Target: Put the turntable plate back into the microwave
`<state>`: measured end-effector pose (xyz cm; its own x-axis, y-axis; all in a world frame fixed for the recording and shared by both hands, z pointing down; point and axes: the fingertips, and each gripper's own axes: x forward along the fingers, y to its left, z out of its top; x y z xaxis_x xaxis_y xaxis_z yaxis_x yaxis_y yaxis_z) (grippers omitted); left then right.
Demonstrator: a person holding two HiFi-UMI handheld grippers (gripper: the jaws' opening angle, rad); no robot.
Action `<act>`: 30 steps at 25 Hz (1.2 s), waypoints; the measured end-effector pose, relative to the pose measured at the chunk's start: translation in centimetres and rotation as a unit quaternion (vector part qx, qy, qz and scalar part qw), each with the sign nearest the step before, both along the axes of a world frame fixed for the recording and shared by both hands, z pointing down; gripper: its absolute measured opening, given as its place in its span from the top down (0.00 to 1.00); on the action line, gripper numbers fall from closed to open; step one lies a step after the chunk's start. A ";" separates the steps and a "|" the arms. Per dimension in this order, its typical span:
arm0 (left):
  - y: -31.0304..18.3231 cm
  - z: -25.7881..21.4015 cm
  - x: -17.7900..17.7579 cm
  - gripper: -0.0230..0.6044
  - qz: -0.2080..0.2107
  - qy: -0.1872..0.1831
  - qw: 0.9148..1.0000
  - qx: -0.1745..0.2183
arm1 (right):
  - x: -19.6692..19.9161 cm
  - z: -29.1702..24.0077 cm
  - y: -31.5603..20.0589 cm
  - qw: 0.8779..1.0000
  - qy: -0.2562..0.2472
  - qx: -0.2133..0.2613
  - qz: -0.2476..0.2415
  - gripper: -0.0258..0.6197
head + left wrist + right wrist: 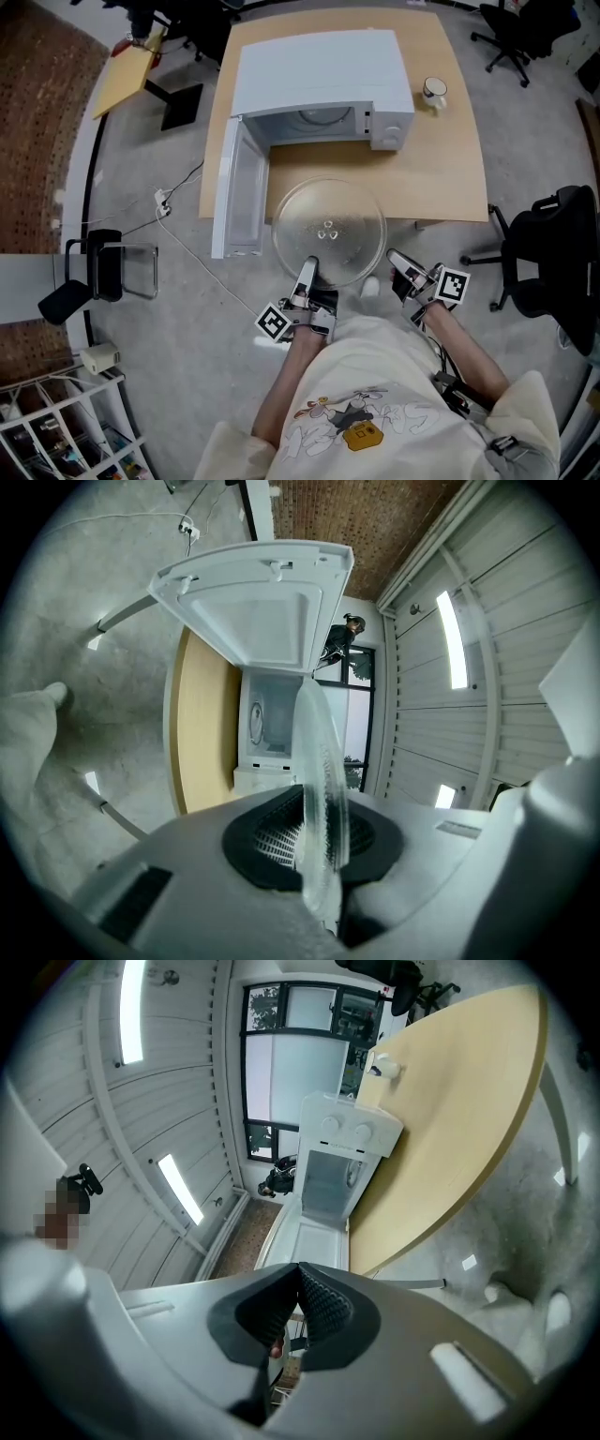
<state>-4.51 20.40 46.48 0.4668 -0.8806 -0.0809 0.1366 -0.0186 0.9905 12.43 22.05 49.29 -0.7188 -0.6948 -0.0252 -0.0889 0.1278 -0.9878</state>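
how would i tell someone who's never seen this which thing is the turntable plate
Find the wooden table with the white microwave, its door open. Just in front of it, over the table's near edge, is the turntable plate, its near rim pinched by the left gripper. It is the only clear glass disc.

The light wooden rectangular bench [441,178] carries a white box-shaped microwave [319,84], its door swung open; a small white mug [434,92] stands on the bench just right of the microwave.
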 end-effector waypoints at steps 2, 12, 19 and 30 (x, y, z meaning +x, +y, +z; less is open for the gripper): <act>-1.2 0.3 0.0 0.92 0.003 -0.003 1.000 -0.005 | -0.3 0.1 -0.8 1.000 -0.001 -0.001 -0.005 0.95; -9.3 0.5 1.5 0.92 0.042 0.015 0.999 -0.024 | -2.4 0.5 -8.4 0.999 -0.021 -0.047 0.008 0.87; -13.8 -0.5 1.8 0.92 0.093 0.003 0.996 -0.019 | -4.2 1.9 -13.0 0.996 0.022 -0.078 0.021 0.95; -17.7 2.0 2.3 0.92 0.051 0.005 0.997 -0.052 | -2.7 1.7 -17.2 0.995 0.049 -0.080 -0.008 0.95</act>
